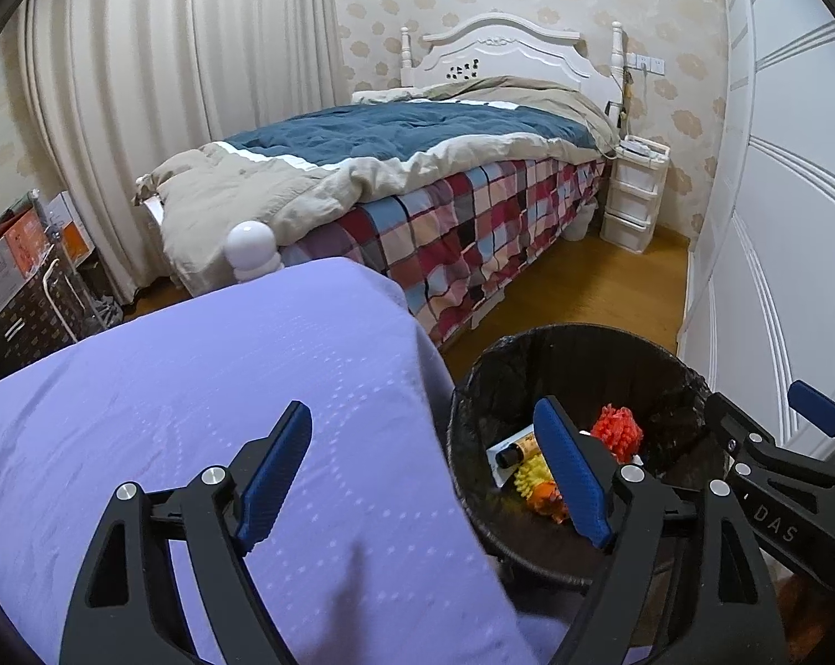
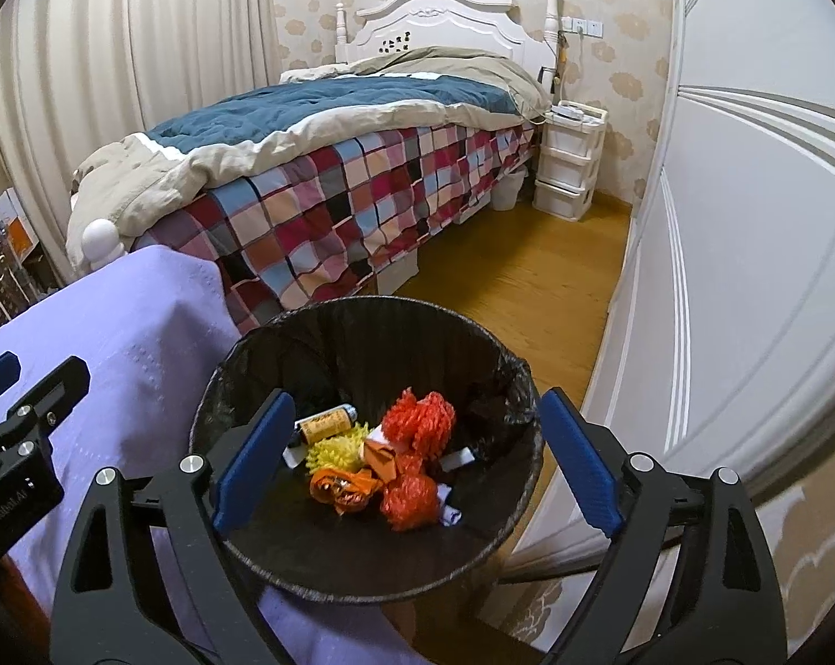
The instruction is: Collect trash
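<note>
A black lined trash bin (image 2: 362, 303) stands on the floor beside a purple-covered surface (image 1: 195, 388). Inside the bin lie red mesh nets (image 2: 420, 418), a yellow spiky ball (image 2: 339, 451), a small brown bottle (image 2: 326, 424) and an orange wrapper (image 2: 342, 490). My right gripper (image 2: 417, 396) hangs open over the bin's mouth, with nothing between its blue pads. My left gripper (image 1: 423, 415) is open too, straddling the purple cloth's edge and the bin's (image 1: 583, 330) left rim, and holds nothing. One right-gripper finger (image 1: 816, 415) shows at the far right of the left wrist view.
A bed (image 1: 417, 133) with a blue and beige quilt and a plaid cover fills the middle. White wardrobe doors (image 1: 794, 221) run along the right, close to the bin. A white drawer unit (image 1: 633, 194) stands by the headboard. Boxes (image 1: 18, 277) sit left by the curtain. Wooden floor (image 1: 583, 288) lies between.
</note>
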`<state>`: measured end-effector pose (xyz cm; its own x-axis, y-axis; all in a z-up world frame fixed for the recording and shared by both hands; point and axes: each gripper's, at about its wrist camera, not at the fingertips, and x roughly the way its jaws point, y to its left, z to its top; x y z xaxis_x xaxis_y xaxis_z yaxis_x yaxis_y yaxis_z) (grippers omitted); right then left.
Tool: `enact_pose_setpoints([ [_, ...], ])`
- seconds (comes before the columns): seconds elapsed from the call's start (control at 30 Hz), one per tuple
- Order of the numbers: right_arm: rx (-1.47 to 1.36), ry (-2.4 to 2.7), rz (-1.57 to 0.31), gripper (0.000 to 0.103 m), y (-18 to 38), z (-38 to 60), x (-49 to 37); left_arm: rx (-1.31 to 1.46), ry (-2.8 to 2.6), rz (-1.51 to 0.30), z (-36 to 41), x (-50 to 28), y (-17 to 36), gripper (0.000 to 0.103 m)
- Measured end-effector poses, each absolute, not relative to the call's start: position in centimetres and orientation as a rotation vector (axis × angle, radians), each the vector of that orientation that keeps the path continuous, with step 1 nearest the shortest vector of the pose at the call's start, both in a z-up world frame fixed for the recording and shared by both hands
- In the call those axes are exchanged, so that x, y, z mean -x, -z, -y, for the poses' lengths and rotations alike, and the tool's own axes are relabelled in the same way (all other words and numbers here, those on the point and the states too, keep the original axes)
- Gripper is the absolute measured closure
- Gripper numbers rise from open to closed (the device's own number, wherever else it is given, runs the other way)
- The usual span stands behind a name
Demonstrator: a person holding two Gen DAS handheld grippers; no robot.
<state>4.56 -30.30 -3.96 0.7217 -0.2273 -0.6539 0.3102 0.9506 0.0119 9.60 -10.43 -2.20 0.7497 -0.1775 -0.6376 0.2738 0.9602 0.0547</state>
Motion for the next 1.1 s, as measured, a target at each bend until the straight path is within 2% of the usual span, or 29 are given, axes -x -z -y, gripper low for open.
enact_pose_setpoints([
  [1.1, -0.052, 0.185, -0.618, 0.014, -0.1, 23.4, 4.3, -0.069, 0.148, -0.599, 2.3, -0.6, -0.7, 0.022],
])
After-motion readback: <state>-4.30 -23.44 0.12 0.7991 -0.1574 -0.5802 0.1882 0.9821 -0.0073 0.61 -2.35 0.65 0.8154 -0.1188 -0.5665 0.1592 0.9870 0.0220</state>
